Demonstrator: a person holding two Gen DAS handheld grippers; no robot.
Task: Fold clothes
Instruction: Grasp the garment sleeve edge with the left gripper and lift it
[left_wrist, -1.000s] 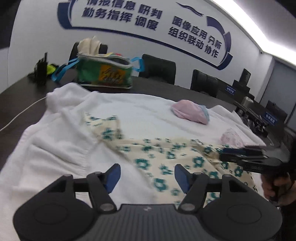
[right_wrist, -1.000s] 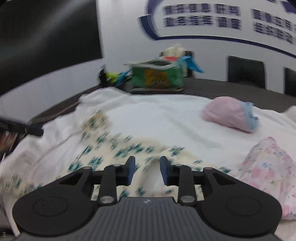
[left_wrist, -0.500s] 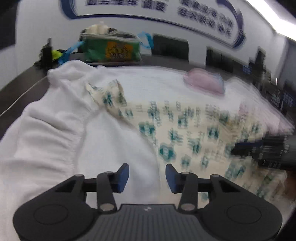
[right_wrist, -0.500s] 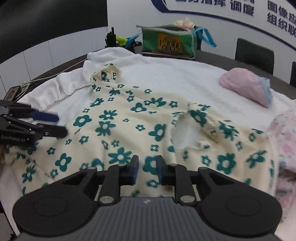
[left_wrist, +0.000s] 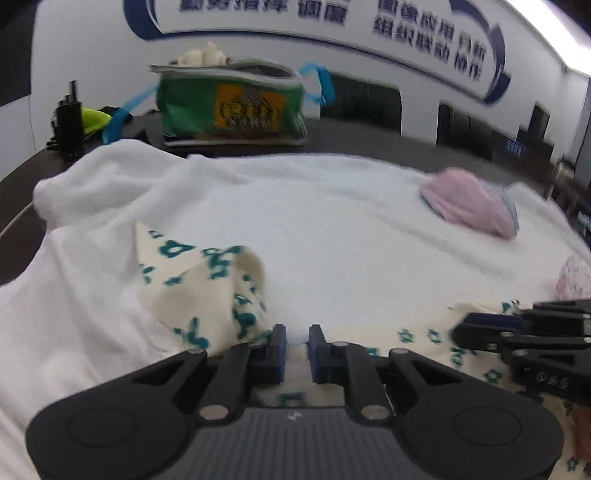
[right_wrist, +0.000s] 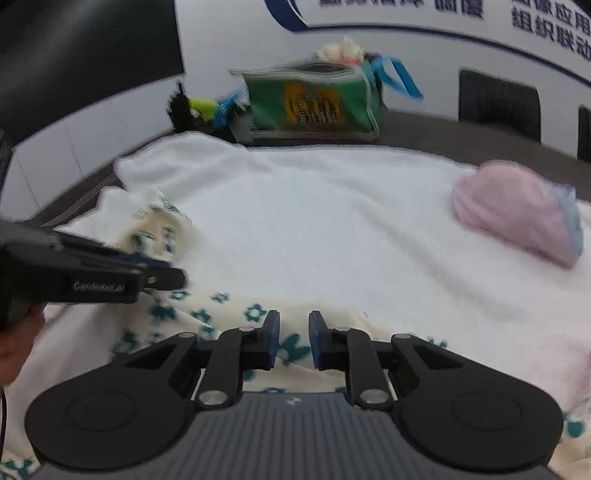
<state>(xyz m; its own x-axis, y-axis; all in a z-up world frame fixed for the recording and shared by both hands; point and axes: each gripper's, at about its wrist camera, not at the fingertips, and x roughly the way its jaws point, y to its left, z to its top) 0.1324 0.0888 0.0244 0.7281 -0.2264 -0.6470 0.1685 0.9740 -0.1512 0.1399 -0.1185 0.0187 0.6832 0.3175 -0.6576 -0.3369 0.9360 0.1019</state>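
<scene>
A cream garment with teal flowers (left_wrist: 199, 288) lies on the white towel (left_wrist: 314, 221), one end bunched up at the left. My left gripper (left_wrist: 297, 350) is shut on its near edge, with only a narrow gap between the blue pads. In the right wrist view the same garment (right_wrist: 207, 317) runs under my right gripper (right_wrist: 293, 343), which is shut on a fold of it. The two grippers are close together: the right gripper's fingers (left_wrist: 480, 332) show at the right of the left wrist view. The left gripper's fingers (right_wrist: 162, 275) show at the left of the right wrist view.
A folded pink garment (left_wrist: 469, 206) rests far right on the towel, with a pink floral piece (left_wrist: 576, 277) nearer. A green bag (left_wrist: 229, 107) and a black device (left_wrist: 68, 122) stand on the dark table behind. Black chairs line the wall. A hand (right_wrist: 14, 339) holds the left gripper.
The left gripper went from wide open to shut on the garment's edge. Both grippers dropped low and came together, and the spread garment is now gathered near them.
</scene>
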